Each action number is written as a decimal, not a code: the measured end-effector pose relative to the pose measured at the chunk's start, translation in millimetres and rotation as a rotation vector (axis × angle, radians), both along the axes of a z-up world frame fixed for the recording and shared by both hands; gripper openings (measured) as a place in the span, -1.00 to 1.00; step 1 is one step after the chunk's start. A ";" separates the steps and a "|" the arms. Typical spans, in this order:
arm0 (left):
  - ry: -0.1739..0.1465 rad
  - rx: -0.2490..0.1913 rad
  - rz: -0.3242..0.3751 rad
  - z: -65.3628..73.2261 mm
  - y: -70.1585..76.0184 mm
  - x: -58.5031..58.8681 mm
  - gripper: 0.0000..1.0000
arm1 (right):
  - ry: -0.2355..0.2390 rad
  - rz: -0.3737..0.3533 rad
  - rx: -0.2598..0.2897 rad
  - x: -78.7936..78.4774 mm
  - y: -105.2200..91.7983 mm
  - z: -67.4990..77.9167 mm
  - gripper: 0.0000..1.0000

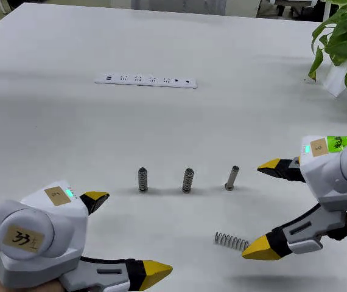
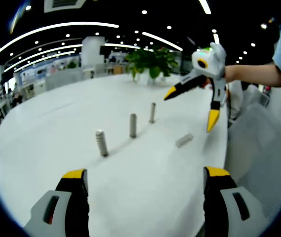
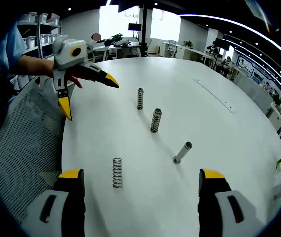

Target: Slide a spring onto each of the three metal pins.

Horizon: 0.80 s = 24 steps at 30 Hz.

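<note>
Three metal pins stand in a row on the white table. The left pin (image 1: 142, 179) and the middle pin (image 1: 188, 180) each carry a spring. The right pin (image 1: 232, 177) (image 3: 182, 152) is bare. A loose spring (image 1: 231, 241) (image 3: 117, 172) (image 2: 184, 140) lies flat in front of the bare pin. My right gripper (image 1: 257, 207) (image 3: 140, 173) is open, its lower tip just right of the loose spring, holding nothing. My left gripper (image 1: 131, 234) (image 2: 145, 173) is open and empty near the front left edge, short of the sprung pins (image 2: 101, 142).
A white power strip (image 1: 146, 80) lies across the far middle of the table. A potted plant (image 1: 344, 42) stands at the back right corner. A mesh chair (image 3: 27, 143) sits beside the table edge.
</note>
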<state>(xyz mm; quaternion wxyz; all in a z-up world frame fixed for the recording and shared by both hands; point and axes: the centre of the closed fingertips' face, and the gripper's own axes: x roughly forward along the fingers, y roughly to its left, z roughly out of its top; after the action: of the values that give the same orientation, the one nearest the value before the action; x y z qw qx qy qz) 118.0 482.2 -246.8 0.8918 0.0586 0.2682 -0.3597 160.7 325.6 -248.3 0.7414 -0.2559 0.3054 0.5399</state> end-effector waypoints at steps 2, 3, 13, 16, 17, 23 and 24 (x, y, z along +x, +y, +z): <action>0.002 0.003 -0.002 -0.1 -0.1 -0.2 0.97 | 0.000 -0.017 0.006 -1.3 -3.6 -1.0 0.95; 0.000 0.006 -0.004 -0.1 -0.4 -0.3 0.97 | 0.002 -0.025 0.010 -2.7 -5.8 -1.7 0.95; 0.008 0.020 -0.029 -2.0 -4.0 -5.0 0.97 | 0.003 -0.097 0.039 -12.0 -22.0 -2.2 0.95; 0.009 0.023 -0.041 -2.7 -5.9 -6.3 0.97 | 0.001 -0.111 0.045 -15.9 -27.3 -2.8 0.95; 0.011 0.024 -0.045 -3.1 -6.6 -6.7 0.97 | 0.001 -0.116 0.045 -17.4 -29.4 -3.6 0.95; 0.020 0.038 -0.077 -7.3 -11.1 -9.3 0.96 | 0.002 -0.131 0.044 -23.8 -37.1 -6.5 0.95; 0.021 0.040 -0.080 -7.9 -11.8 -9.4 0.96 | 0.001 -0.135 0.047 -23.9 -37.8 -6.0 0.95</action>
<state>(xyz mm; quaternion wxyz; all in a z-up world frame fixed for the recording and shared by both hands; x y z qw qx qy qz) 108.6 470.3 -254.7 0.8723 0.0832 0.2822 -0.3904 136.7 287.8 -254.3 0.7819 -0.2168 0.3094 0.4959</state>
